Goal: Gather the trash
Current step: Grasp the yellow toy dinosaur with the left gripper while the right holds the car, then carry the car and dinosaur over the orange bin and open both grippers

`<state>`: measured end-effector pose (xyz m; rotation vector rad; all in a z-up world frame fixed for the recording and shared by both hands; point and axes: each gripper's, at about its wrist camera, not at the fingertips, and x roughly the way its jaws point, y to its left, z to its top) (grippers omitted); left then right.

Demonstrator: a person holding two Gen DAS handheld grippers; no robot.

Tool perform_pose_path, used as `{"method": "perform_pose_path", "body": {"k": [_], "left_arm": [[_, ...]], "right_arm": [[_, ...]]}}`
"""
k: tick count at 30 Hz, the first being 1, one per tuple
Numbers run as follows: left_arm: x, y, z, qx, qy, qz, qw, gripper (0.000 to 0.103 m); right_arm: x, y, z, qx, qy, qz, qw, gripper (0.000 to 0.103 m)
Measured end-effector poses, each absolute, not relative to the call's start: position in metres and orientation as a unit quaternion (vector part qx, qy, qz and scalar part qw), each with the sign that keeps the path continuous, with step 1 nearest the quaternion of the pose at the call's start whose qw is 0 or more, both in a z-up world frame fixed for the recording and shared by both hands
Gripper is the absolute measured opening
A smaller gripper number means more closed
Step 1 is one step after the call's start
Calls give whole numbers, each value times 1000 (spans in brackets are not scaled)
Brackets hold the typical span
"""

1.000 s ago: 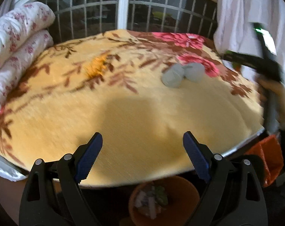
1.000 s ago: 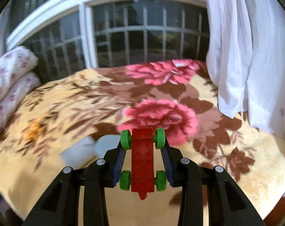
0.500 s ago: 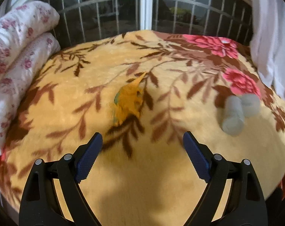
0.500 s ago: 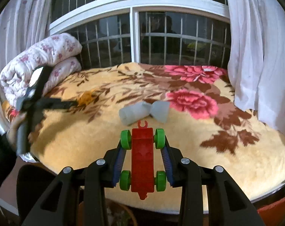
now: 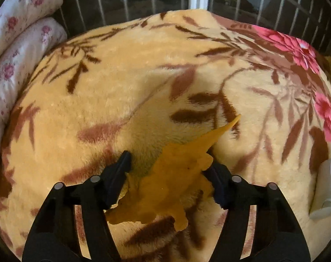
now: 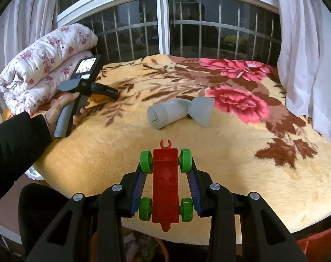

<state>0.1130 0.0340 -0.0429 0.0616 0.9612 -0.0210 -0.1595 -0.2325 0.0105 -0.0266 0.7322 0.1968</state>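
Note:
An orange-yellow plastic toy figure with a pointed tail lies on the floral blanket. My left gripper points down over it, its jaws closing with the figure between them; the right finger touches its edge, and I see no firm squeeze. From the right wrist view, the left gripper reaches onto the blanket's left part, held by a hand. My right gripper is shut on a red toy car with green wheels, hanging over the bed's near edge.
Two grey paper cups lie on their sides mid-blanket, also at the edge of the left view. A rolled flowered quilt sits at the left, a barred window behind, white curtains at the right. An orange bin stands below the bed's edge.
The left gripper swept left across the blanket and came down over the orange figure, and its jaws narrowed around it. The right gripper drew back from the bed, still gripping the red car.

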Motion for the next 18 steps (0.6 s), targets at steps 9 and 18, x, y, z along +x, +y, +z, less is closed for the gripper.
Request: {"method": "perform_pose_path", "body": {"k": [9,18], "left_arm": [[60,25,-13,34,421,-27,906,63],[-95,9,44,34,367,-104,924,63]], "right_arm": [[-163,-228,9,-14,361,98,927,37],[-194,-228,34,-19,331,103,938,37]]}}
